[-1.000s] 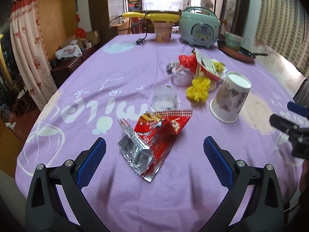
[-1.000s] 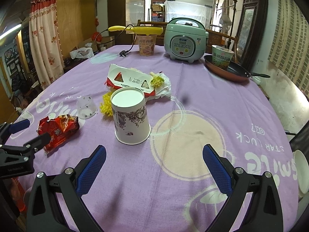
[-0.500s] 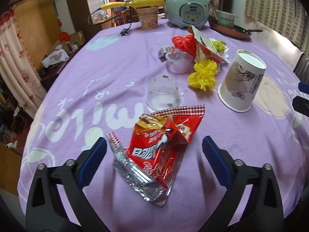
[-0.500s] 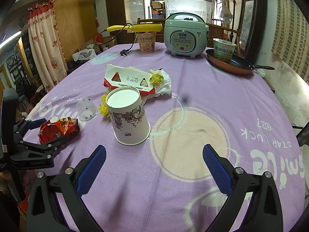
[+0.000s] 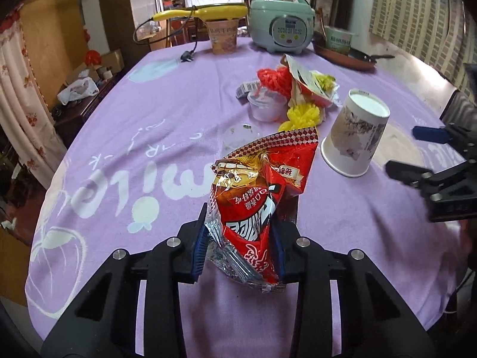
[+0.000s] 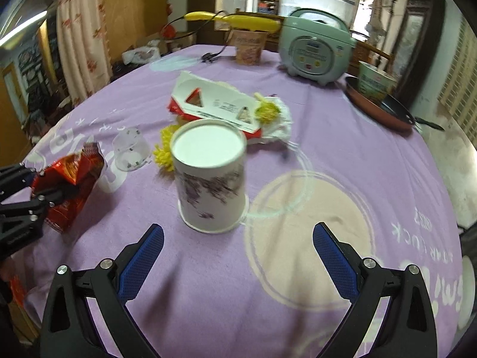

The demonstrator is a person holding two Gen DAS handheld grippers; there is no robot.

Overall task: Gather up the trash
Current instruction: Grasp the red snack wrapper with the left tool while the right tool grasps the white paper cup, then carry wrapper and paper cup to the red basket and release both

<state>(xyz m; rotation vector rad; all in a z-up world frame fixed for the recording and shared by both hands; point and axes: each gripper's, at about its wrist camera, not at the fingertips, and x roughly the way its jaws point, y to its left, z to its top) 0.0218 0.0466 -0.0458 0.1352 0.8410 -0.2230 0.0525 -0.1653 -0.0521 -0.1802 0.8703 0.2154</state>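
My left gripper [image 5: 240,238] is shut on a red and silver snack wrapper [image 5: 256,197] and holds it up off the purple tablecloth [image 5: 149,119]. The wrapper also shows in the right wrist view [image 6: 71,179]. My right gripper [image 6: 238,253] is open and empty, just in front of an upside-down white paper cup [image 6: 210,176]. That cup also shows in the left wrist view [image 5: 354,137]. Beyond lie a clear plastic cup [image 6: 131,149], yellow tufts [image 6: 165,152], a torn white and red carton [image 6: 220,107] and a red tuft [image 5: 274,77].
At the far end stand a green rice cooker [image 6: 316,50], a noodle cup [image 6: 247,47], a yellow tool with cord [image 6: 235,19] and a frying pan holding a green tub [image 6: 378,101]. A small lidded tub [image 5: 265,106] sits by the red tuft.
My left gripper has closed on the snack wrapper and raised it off the cloth. My right gripper has moved forward toward the paper cup, still open.
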